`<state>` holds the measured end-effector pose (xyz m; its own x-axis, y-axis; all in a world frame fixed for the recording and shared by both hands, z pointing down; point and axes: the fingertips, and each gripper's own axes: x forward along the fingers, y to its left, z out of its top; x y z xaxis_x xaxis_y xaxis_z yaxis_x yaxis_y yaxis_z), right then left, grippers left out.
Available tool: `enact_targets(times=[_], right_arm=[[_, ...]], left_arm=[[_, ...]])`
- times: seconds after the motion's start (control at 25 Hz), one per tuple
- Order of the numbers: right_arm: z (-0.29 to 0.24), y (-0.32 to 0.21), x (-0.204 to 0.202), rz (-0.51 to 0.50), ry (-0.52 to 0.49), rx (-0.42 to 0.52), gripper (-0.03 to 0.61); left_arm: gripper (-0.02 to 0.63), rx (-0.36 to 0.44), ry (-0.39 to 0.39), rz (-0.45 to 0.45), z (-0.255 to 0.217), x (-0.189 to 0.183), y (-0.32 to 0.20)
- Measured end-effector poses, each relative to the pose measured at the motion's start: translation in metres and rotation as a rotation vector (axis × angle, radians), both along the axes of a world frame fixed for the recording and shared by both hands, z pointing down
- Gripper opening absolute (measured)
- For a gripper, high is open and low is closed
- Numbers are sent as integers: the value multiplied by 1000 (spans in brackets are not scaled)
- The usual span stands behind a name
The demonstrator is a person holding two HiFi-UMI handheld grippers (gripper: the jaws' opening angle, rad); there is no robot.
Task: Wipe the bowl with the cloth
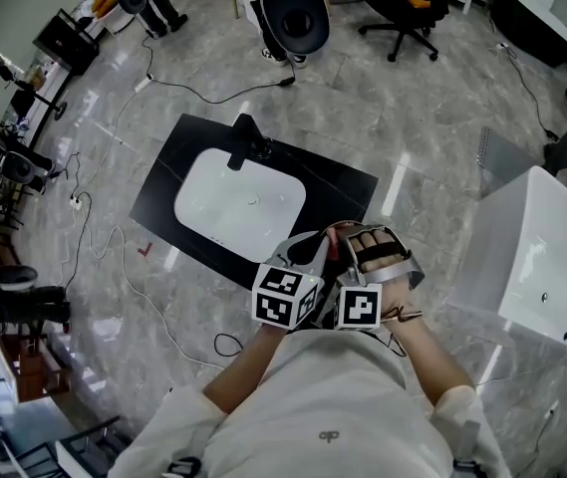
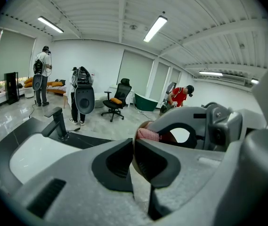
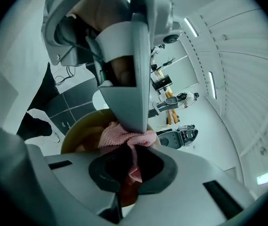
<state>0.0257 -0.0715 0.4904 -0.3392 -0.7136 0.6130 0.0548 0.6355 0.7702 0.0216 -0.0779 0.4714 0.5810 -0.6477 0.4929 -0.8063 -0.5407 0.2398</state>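
In the right gripper view my right gripper is shut on a pink mesh cloth, which is pressed into a tan bowl. The bowl is held up in the air. In the left gripper view my left gripper is shut on the bowl's thin wall, and the cloth shows just past its jaws. From the head view both grippers, left and right, meet in front of the person's chest, and the bowl is mostly hidden between them.
On the floor below lies a black countertop with a white sink basin and a black faucet. A white bathtub stands at the right. Cables, office chairs and standing people are farther off.
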Motion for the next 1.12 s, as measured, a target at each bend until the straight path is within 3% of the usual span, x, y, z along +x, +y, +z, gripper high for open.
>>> enact_targets(times=[0.6,0.8,1.12], right_arm=[[24,4,14,70,49,-61,15],[19,-4,16,92,31,-40,15],[5,3,-4,22,-29,-14,17]], left_arm=[[29,-10,9,-34,-1,-15,-6],[29,6,2,-25,-4,-11,-8],[29,10,29,-14,-8,-1,-1]])
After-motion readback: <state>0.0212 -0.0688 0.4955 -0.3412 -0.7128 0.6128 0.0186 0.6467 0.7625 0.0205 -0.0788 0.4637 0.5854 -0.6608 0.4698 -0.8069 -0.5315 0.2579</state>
